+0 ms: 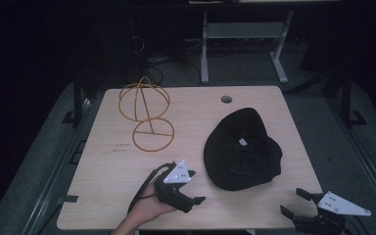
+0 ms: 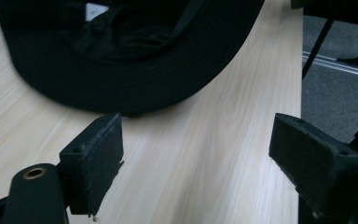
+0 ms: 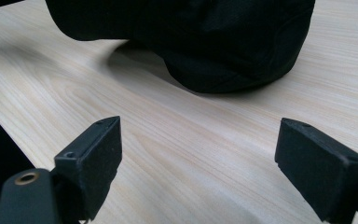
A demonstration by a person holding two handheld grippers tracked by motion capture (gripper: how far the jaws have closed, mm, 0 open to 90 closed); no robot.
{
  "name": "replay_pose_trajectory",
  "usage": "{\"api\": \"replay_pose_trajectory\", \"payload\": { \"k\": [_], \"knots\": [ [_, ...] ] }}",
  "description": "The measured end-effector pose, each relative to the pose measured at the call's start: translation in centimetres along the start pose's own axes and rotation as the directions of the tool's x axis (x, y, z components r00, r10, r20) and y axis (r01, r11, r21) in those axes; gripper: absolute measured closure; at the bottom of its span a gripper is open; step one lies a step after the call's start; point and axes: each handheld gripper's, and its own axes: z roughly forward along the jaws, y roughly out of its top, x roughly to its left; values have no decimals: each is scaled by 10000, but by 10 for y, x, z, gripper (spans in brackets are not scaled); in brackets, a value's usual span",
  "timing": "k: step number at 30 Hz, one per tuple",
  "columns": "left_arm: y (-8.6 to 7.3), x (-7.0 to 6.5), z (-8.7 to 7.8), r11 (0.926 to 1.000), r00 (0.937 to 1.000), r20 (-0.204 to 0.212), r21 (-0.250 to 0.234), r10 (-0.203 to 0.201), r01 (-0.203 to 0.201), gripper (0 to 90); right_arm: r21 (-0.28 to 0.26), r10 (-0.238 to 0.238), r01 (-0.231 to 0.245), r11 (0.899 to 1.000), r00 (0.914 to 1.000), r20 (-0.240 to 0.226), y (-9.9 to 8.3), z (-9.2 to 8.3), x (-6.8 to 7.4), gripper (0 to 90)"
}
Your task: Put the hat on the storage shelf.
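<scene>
High view puts the black hat on the right half of the wooden table, lying upside down so that its inside and a small white label face up. Your left gripper sits just beside the hat's near-left edge, held in your left hand, with its grey three-cornered plate on top and its jaws pointing toward the hat; they look spread apart with nothing between them. Your right gripper is at the table's near-right corner, a little apart from the hat's near edge, and its jaws also stand wide and empty. In the left gripper view the two black jaws are far apart over bare wood, and the hat's brim lies just ahead of the left-hand jaw, close to it though I cannot tell whether it touches. In the right gripper view your jaws are likewise wide, with the hat ahead and a clear strip of table between it and the jaw tips. Farther back on the left side of the table stands a gold wire hat stand, a round cage on a ring base, well apart from the hat and from both of your grippers.
</scene>
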Motion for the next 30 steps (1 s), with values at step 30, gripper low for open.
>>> {"api": "replay_pose_trajectory", "payload": {
  "k": [30],
  "knots": [
    [33, -17, 94, 9789, 9885, 41, 1380, 1514, -1505, 221, -94, 9, -10, 10000, 9999, -116, 2, 2, 1, 142]
  ]
}}
